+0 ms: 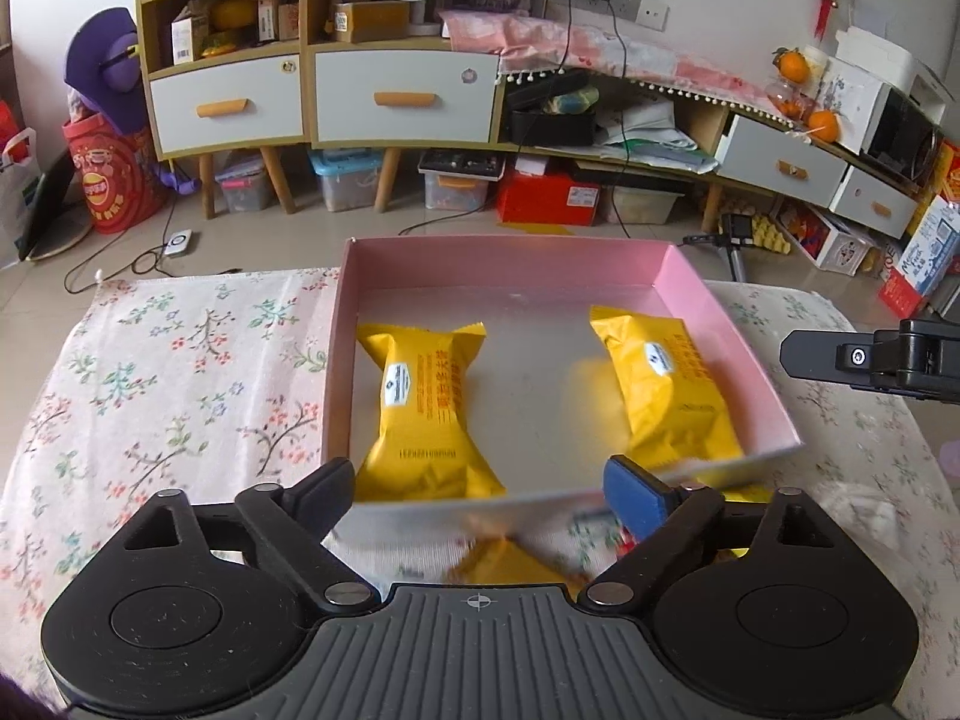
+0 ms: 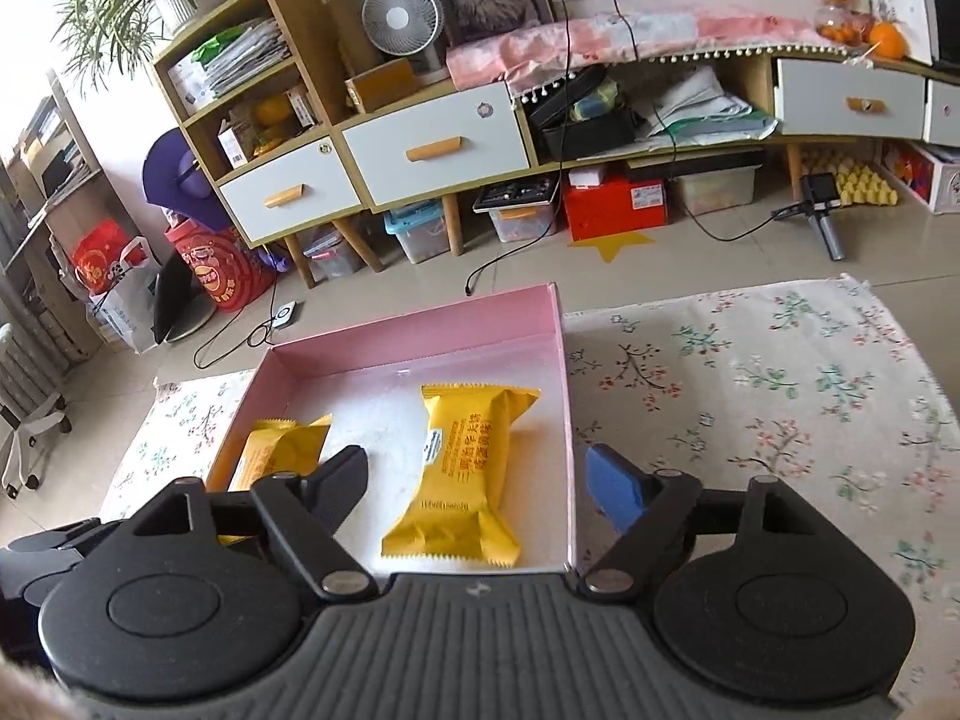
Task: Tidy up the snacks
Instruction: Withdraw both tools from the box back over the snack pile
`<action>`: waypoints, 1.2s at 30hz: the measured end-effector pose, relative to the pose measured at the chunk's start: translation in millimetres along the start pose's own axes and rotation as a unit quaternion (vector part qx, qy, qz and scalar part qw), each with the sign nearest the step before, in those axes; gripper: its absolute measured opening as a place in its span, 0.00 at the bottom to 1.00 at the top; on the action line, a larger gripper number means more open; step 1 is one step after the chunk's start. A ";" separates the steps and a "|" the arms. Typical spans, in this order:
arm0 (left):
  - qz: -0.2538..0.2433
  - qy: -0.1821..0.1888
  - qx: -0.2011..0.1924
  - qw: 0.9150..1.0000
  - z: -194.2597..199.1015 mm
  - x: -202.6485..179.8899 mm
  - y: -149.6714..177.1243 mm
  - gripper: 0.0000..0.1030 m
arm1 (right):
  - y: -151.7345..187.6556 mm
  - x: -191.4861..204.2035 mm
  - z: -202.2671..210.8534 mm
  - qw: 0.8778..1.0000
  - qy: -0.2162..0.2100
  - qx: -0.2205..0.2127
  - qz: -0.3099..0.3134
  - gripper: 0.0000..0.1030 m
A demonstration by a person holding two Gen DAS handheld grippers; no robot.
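Two yellow snack packets lie inside the pink box [image 1: 726,324] on the floral cloth [image 1: 180,372]: the left packet [image 1: 423,414] and the right packet [image 1: 672,384], well apart. I hold the left gripper [image 1: 480,489] wide and empty at the box's near wall. The right gripper [image 2: 474,486] is likewise wide and empty. I judge the step between placements. A blurred yellow wrapper [image 1: 510,564] beneath my left gripper looks like the next pick; that calls for descending and closing.
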State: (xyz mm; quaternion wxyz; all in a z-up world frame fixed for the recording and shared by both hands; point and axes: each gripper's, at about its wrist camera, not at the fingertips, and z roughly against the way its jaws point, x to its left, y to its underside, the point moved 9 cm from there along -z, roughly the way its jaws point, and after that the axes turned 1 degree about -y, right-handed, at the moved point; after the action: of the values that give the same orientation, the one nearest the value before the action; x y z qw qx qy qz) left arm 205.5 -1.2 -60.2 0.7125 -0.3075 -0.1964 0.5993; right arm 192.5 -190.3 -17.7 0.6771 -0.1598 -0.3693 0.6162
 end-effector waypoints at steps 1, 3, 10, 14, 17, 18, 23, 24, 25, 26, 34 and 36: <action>-0.003 -0.001 0.000 1.000 5.3 -0.5 2.2 0.93 | 1.0 -0.4 3.4 1.000 0.002 0.000 0.000 0.79; -0.007 -0.004 0.002 1.000 15.4 -1.2 7.3 0.94 | 3.9 -1.9 9.5 1.000 0.001 0.002 -0.001 0.82; 0.000 -0.013 0.022 1.000 43.9 0.2 34.5 0.96 | 21.6 -3.1 30.7 1.000 0.006 0.007 0.017 0.91; 0.010 -0.011 0.034 0.999 57.7 2.6 53.9 0.97 | 35.2 -1.6 39.9 1.000 -0.001 0.019 0.021 0.93; 0.007 -0.016 0.043 0.999 65.8 5.7 68.7 0.97 | 46.6 -1.3 45.9 0.999 0.001 0.023 0.033 0.95; 0.007 -0.017 0.045 0.999 68.0 7.0 73.5 0.97 | 50.3 -0.9 47.8 0.999 0.001 0.024 0.037 0.95; 0.010 -0.010 0.048 0.999 76.3 10.8 94.6 0.97 | 66.3 -1.5 56.0 0.998 0.001 0.030 0.057 0.96; 0.007 -0.009 0.049 0.999 76.8 11.4 98.1 0.97 | 68.5 -1.8 56.6 0.998 0.000 0.031 0.059 0.96; 0.005 -0.009 0.051 0.999 77.7 10.9 101.6 0.97 | 71.4 -1.9 57.0 0.998 -0.001 0.032 0.062 0.97; 0.003 -0.008 0.053 0.999 77.8 10.7 104.9 0.97 | 75.0 -1.3 56.7 0.997 -0.003 0.035 0.067 0.97; -0.034 0.015 0.072 0.997 76.7 6.6 132.8 0.97 | 108.3 2.9 52.3 0.990 -0.020 0.067 0.121 0.97; -0.040 0.026 0.078 0.996 76.2 4.1 139.2 0.97 | 117.4 6.3 52.0 0.987 -0.039 0.078 0.135 0.96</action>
State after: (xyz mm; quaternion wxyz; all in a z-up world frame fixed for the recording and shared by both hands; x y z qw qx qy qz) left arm 54.8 31.1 -98.4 0.7625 -0.2579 -0.1425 0.5760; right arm 72.0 -174.5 -59.5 0.5830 -0.1304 -0.3210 0.7349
